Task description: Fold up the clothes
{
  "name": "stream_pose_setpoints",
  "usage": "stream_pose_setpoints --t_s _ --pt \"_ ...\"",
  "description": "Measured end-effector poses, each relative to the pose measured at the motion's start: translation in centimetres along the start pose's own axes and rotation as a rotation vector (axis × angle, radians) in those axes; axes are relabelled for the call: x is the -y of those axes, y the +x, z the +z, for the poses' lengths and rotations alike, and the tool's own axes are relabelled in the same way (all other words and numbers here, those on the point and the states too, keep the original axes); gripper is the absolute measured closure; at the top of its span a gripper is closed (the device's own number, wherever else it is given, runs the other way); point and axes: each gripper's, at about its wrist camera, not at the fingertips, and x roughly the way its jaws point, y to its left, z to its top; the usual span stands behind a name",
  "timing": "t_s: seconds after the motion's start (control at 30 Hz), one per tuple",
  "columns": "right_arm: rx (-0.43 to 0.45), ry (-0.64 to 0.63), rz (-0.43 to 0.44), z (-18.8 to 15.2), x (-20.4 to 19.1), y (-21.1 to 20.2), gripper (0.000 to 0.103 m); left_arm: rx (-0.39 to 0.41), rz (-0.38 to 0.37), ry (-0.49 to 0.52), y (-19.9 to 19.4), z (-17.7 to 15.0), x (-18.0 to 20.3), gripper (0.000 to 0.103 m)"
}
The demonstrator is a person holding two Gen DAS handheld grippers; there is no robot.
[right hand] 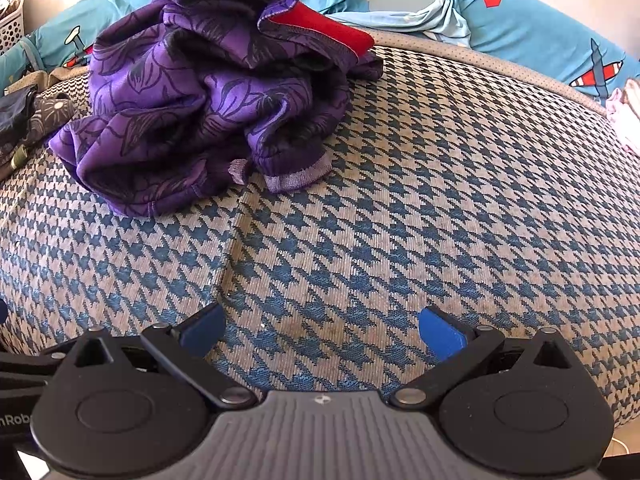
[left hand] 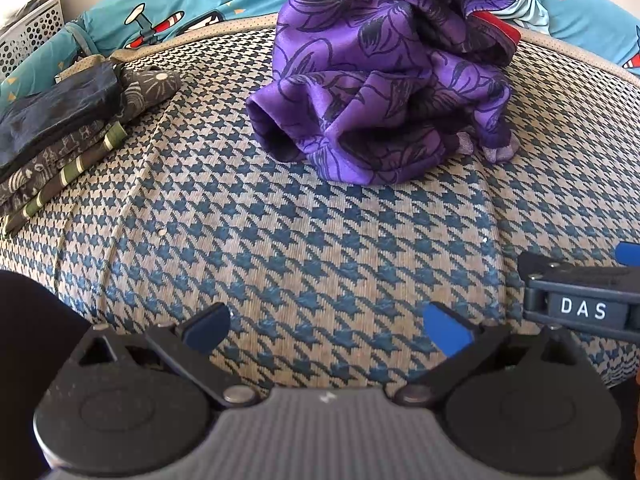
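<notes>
A crumpled purple garment with a dark flower print [left hand: 384,80] [right hand: 208,100] lies in a heap on the houndstooth cushion [left hand: 300,248] [right hand: 440,200]; a red lining shows at its top. My left gripper [left hand: 327,330] is open, low over the cushion, well short of the garment, with nothing between its blue fingertips. My right gripper [right hand: 320,334] is open too, nearer the cushion's front, the garment ahead and to its left. The right gripper's body with a "DAS" label [left hand: 584,304] shows at the right edge of the left wrist view.
A stack of folded dark patterned clothes [left hand: 60,136] [right hand: 24,120] sits at the cushion's left edge. Behind lies turquoise bedding with a plane print [left hand: 172,12] [right hand: 540,24]. A white perforated basket [left hand: 28,28] stands far left. Pink cloth [right hand: 626,116] peeks in at the right.
</notes>
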Motion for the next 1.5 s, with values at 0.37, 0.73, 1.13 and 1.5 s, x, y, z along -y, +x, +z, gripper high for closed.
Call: stream_pose_setpoints --t_s 0.37,0.73,1.13,1.5 --pt "-0.004 -0.008 -0.005 -0.3 -0.3 -0.4 0.0 -0.005 0.003 -0.003 0.1 0.1 0.1 0.0" --pt "-0.003 -0.013 -0.012 -0.3 -0.1 0.1 0.0 -0.005 0.0 -0.004 -0.1 0.1 0.1 0.0" --pt "0.021 0.009 0.011 -0.5 -0.1 -1.1 0.0 0.006 -0.011 -0.019 -0.3 0.3 -0.3 0.0" --pt "0.087 0.068 0.047 -0.6 0.4 -1.6 0.0 0.013 -0.01 0.009 -0.7 -0.1 0.0 0.0"
